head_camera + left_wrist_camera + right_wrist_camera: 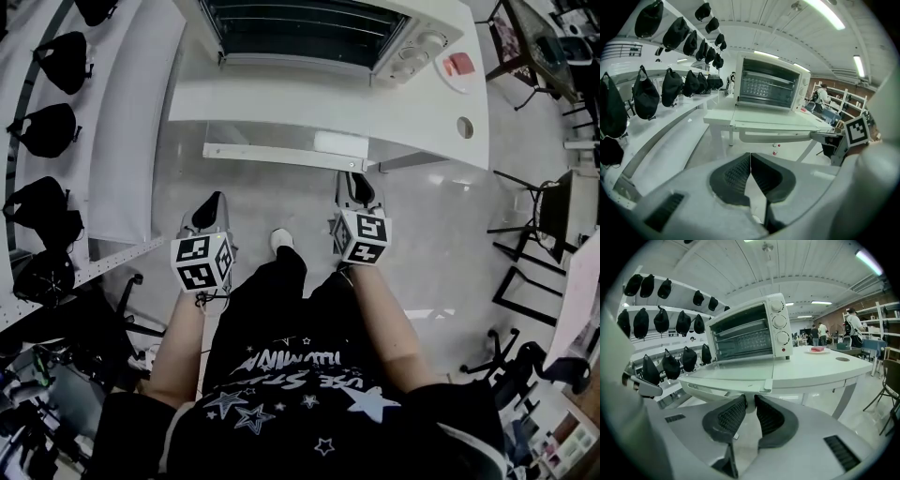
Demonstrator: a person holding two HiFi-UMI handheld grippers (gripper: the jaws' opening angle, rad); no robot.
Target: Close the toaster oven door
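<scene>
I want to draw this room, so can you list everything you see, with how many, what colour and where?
toaster oven: one, white, on the table, open
door: one, glass, folded down flat towards the person
door handle: one, white, along the door's front edge
table: one, white, under the oven
plate: one, white, on the table right of the oven, something pink on it
bags: many, black, on the shelves
shelves: white, at the left
chairs: several, black, on the floor at the right
people: a few, far behind the table
shoe: one showing, white, between the grippers
left gripper: white, black pads, shut, empty
right gripper: white, black pads, closed on the handle's right end
</scene>
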